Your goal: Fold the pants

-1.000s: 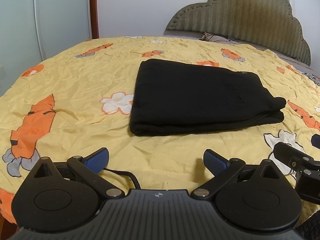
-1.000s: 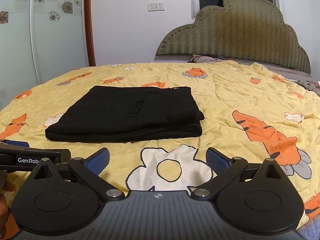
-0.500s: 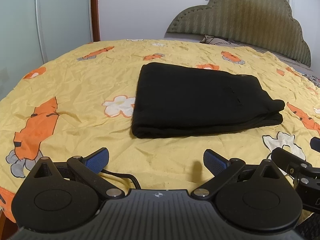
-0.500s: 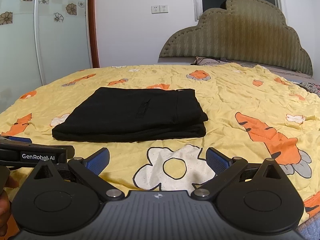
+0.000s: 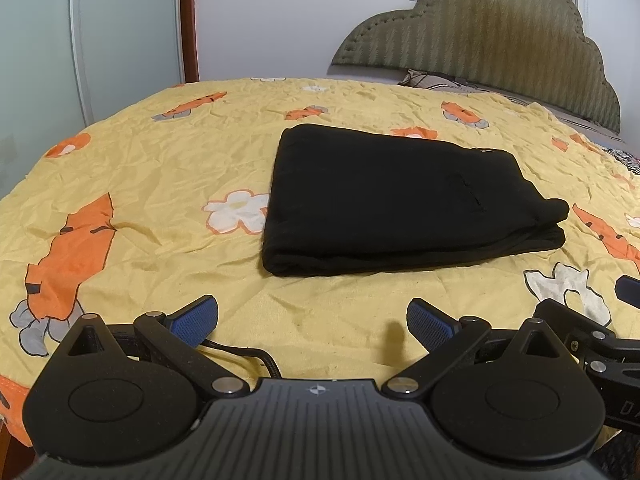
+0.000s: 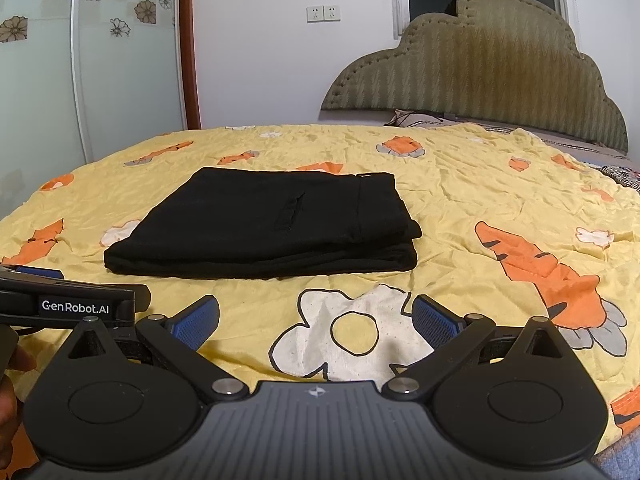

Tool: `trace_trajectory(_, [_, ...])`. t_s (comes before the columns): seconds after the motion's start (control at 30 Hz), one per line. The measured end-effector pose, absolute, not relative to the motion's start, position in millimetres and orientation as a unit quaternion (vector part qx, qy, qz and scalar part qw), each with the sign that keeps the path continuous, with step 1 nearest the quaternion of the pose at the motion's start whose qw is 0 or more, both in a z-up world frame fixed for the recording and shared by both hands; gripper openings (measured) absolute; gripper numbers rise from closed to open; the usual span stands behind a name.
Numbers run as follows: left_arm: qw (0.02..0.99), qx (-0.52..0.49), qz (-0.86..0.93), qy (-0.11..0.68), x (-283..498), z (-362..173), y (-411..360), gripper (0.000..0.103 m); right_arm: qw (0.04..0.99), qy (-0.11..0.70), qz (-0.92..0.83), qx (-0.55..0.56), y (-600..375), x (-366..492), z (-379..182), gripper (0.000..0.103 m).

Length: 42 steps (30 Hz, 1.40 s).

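The black fabric pants [image 5: 400, 204] lie folded into a compact rectangular stack on the bed, on top of a wrinkled yellow bedspread [image 5: 160, 184] printed with orange tigers and white flowers. In the left wrist view the stack sits ahead and slightly to the right, its rounded fold edge facing the camera and its layered ends on the right side. In the right wrist view the same pants [image 6: 272, 224] sit ahead and to the left, with the waistband end toward the right and two thick layers showing along the near edge.

The left claw [image 5: 312, 318] is spread wide, its blue-padded fingertips [image 5: 196, 318] well apart and holding nothing; it sits low over the bedspread, apart from the near edge of the pants. A black cable runs under its left finger. The right claw [image 6: 316, 316] is likewise spread wide and empty, positioned above a large white flower print [image 6: 348, 336] near the stack but not touching it. Each claw appears at the edge of the other's view.

Behind the bed stand an olive-green padded headboard [image 6: 480, 76] with a scalloped outline, a white wall with two sockets [image 6: 323, 13], and a pale sliding wardrobe door [image 6: 100, 60] with flower decals.
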State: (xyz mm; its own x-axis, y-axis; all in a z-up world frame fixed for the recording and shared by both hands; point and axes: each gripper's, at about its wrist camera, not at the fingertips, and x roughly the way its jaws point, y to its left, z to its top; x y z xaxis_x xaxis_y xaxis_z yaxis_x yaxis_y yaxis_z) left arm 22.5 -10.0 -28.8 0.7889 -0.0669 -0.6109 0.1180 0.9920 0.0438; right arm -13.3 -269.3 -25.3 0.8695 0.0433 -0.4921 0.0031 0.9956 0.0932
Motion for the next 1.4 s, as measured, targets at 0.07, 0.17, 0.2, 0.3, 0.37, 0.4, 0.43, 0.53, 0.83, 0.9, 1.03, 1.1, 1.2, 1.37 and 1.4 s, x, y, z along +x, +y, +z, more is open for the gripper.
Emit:
trace_trajectory(0.07, [0.945,0.039,-0.049,0.321,23,-29,-9,0.102,0.966,0.255,0.011,0.045,-269,-13,-25,0.103])
trace_trajectory(0.17, [0.945,0.039,-0.049,0.321,22,-28,-9,0.102,0.966,0.254,0.011,0.045,-270,-13,-25,0.103])
trace_trajectory(0.2, [0.945,0.039,-0.049,0.320,22,-28,-9,0.102,0.966,0.254,0.011,0.045,-270,-13,-25,0.103])
trace_trajectory(0.3, [0.946,0.039,-0.048,0.319,22,-28,-9,0.102,0.966,0.253,0.010,0.045,-270,-13,-25,0.103])
trace_trajectory(0.37, [0.946,0.038,-0.048,0.320,23,-28,-8,0.102,0.966,0.253,0.010,0.047,-270,-13,-25,0.103])
trace_trajectory(0.4, [0.946,0.038,-0.048,0.320,24,-26,-7,0.102,0.966,0.252,0.011,0.047,-270,-13,-24,0.103])
trace_trajectory(0.43, [0.947,0.038,-0.046,0.317,24,-24,-4,0.102,0.967,0.250,0.015,0.047,-270,-12,-23,0.103])
trace_trajectory(0.53, [0.957,0.021,-0.016,0.288,26,-6,16,0.102,0.973,0.220,0.064,0.031,-266,-10,-13,0.103])
trace_trajectory(0.83, [0.930,-0.169,0.253,0.206,48,58,188,0.102,0.894,0.139,0.372,-0.206,-155,49,2,0.103])
trace_trajectory(0.9, [0.917,-0.167,0.311,0.184,52,64,215,0.102,0.859,0.144,0.434,-0.229,-126,69,-6,0.103])
trace_trajectory(1.03, [0.896,-0.179,0.352,0.202,71,63,251,0.102,0.805,0.195,0.513,-0.228,-82,112,-26,0.103])
trace_trajectory(1.1, [0.896,-0.183,0.340,0.218,82,56,251,0.102,0.794,0.213,0.522,-0.226,-76,125,-36,0.103])
trace_trajectory(1.2, [0.902,-0.170,0.319,0.234,102,44,238,0.102,0.785,0.241,0.540,-0.184,-87,138,-42,0.103])
trace_trajectory(1.37, [0.915,-0.160,0.263,0.262,132,23,209,0.102,0.780,0.263,0.544,-0.163,-90,144,-43,0.103])
trace_trajectory(1.4, [0.918,-0.154,0.251,0.266,137,20,204,0.102,0.781,0.260,0.542,-0.168,-87,142,-44,0.103])
